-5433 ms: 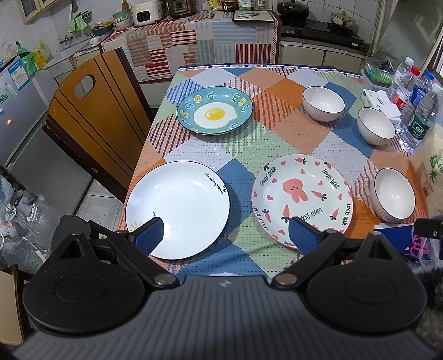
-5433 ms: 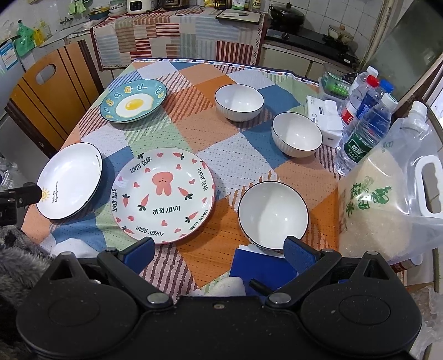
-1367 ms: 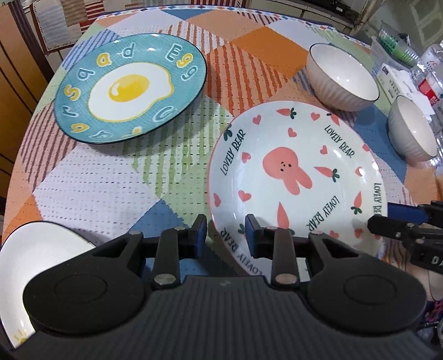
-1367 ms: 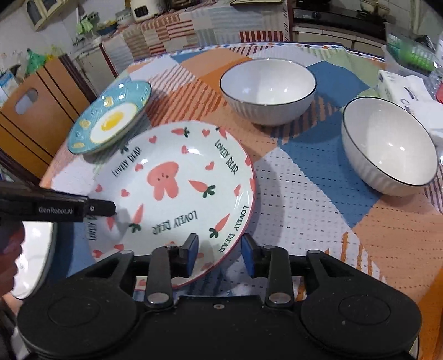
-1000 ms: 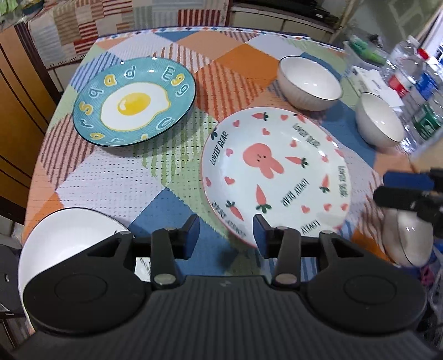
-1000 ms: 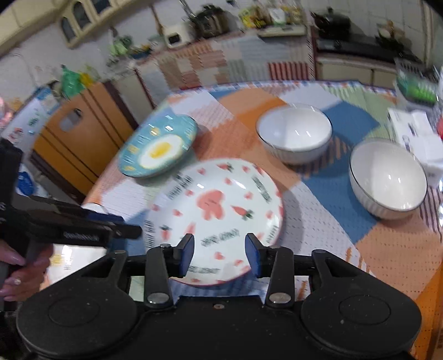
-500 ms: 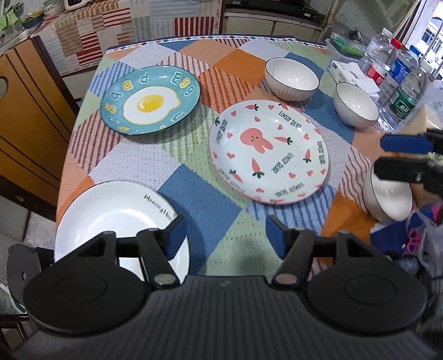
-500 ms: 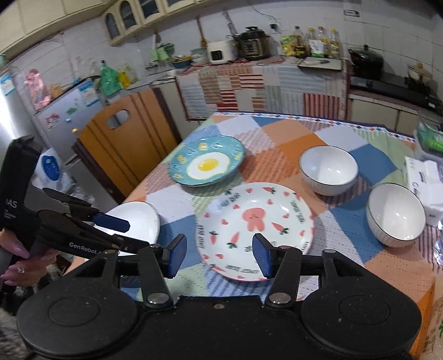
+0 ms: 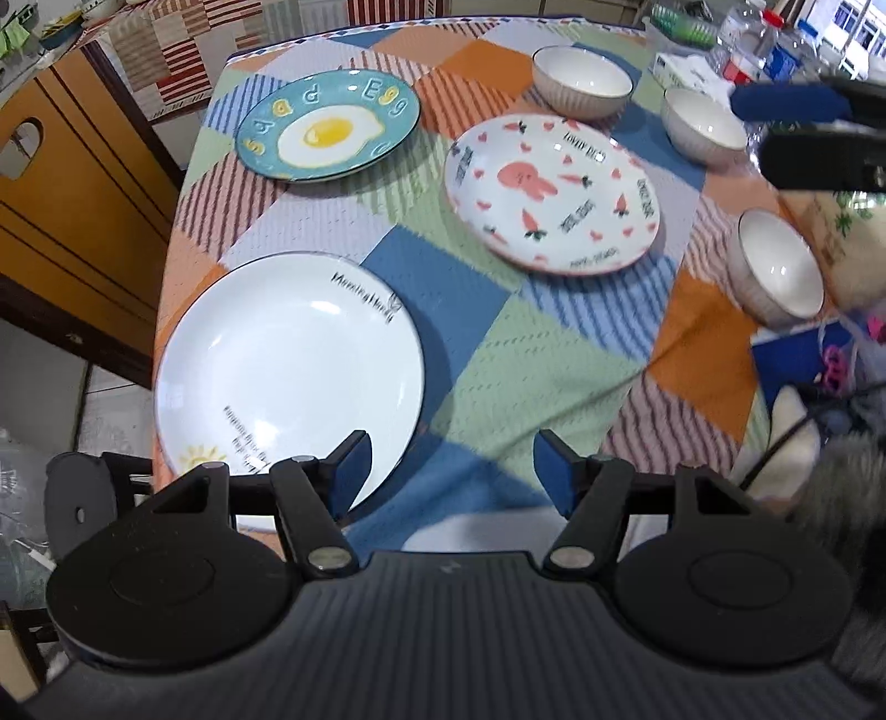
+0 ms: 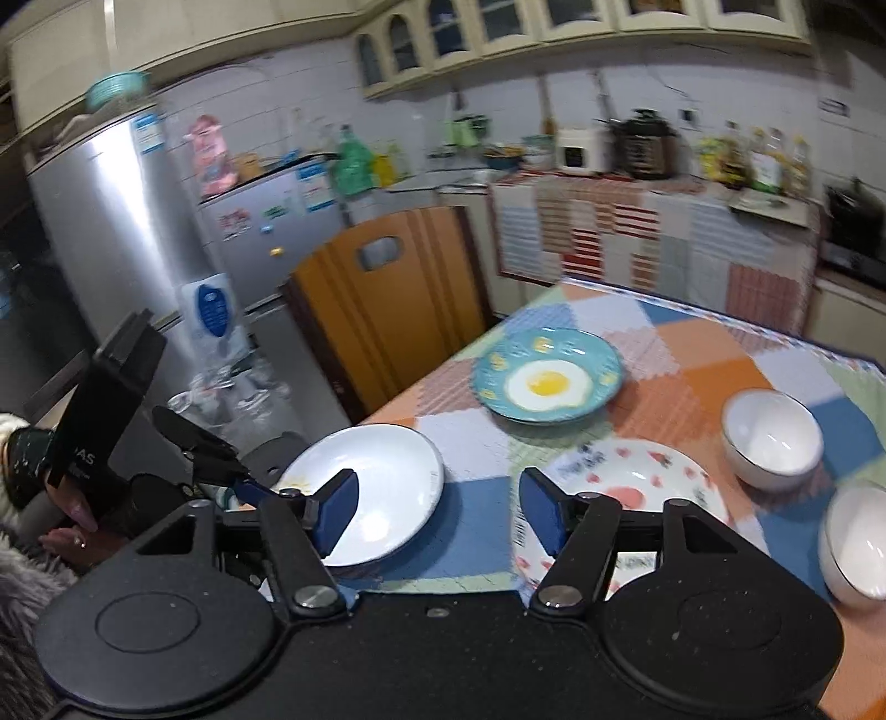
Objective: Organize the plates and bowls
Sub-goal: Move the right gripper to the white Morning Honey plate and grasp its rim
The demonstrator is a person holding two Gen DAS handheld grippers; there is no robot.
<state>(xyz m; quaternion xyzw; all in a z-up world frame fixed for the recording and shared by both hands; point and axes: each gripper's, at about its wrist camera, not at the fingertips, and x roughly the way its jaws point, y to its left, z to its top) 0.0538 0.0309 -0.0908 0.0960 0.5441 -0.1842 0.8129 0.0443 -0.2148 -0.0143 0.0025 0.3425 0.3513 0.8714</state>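
Three plates lie on the patchwork tablecloth: a plain white plate [image 9: 288, 365] at the near left, a blue fried-egg plate [image 9: 326, 124] behind it, and a pink bunny plate [image 9: 554, 191] in the middle. Three white bowls [image 9: 581, 83] [image 9: 703, 124] [image 9: 775, 274] stand along the right side. My left gripper [image 9: 449, 459] hovers open over the table's near edge, its left finger above the white plate's rim, nothing between the jaws. My right gripper [image 10: 437, 498] is raised above the white plate [image 10: 376, 476] and bunny plate [image 10: 637, 476]; its jaws are opening and hold nothing.
A wooden chair [image 9: 66, 183] stands against the table's left side. Water bottles [image 9: 775, 33], a tissue box [image 9: 686, 69] and a rice bag [image 9: 847, 243] crowd the right edge. A fridge [image 10: 127, 221] and kitchen counter lie beyond. A hand [image 10: 72, 520] holds the left gripper.
Both grippers let go of the bunny plate, opened and drew back and up from it. The left view now takes in the whole white plate; the right view tilted up toward the kitchen.
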